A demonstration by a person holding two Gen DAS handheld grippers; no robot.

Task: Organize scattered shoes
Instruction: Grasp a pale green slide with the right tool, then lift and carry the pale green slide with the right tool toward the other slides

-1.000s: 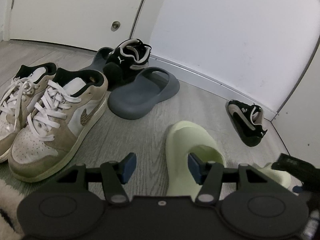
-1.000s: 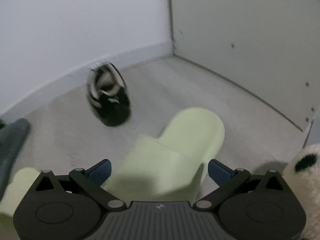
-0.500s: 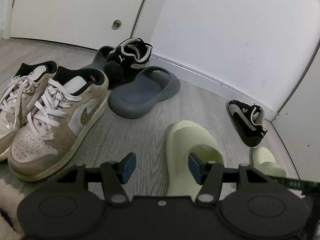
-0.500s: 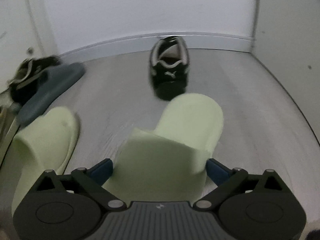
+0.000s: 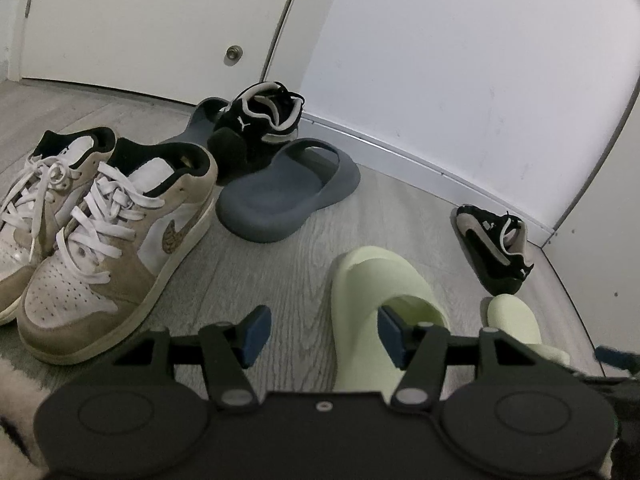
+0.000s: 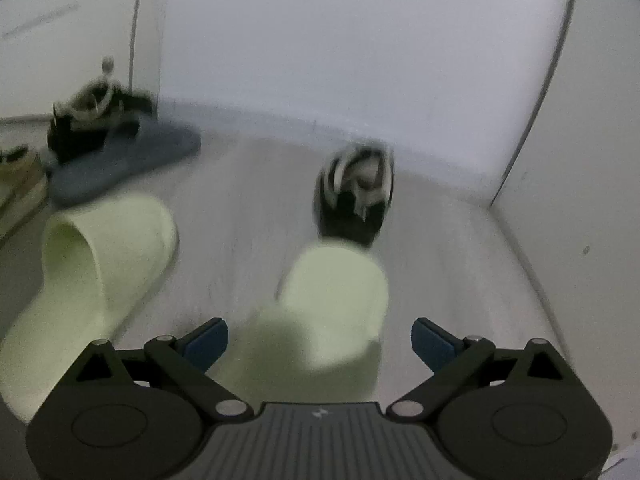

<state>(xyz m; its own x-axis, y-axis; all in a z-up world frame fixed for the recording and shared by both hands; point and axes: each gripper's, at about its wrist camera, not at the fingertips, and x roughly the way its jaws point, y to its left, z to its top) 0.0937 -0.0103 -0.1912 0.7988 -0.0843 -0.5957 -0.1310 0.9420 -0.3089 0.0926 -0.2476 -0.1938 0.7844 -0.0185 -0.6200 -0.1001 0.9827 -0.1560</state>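
Observation:
A light green slide [image 5: 380,280] lies on the floor just ahead of my left gripper [image 5: 323,330], which is open and holds nothing. Its mate [image 5: 516,320] lies to the right, toe towards a black sneaker [image 5: 492,248]. In the blurred right wrist view this second slide [image 6: 336,300] has its heel end between the fingers of my right gripper [image 6: 320,340]. The jaws stand wide, with a gap on both sides. The first slide [image 6: 100,264] is on its left and the black sneaker [image 6: 356,196] is straight ahead.
A pair of tan and white sneakers [image 5: 120,220] stands at the left. Behind them a dark blue slide [image 5: 288,196] lies with another black sneaker [image 5: 256,128] resting on its mate. A white wall [image 5: 460,60], a door [image 5: 140,20] and a corner panel [image 6: 592,160] close the floor in.
The right gripper has swung round with the second green slide between its fingers; the slide now points at the lone black sneaker, beside its mate. The left gripper has barely moved.

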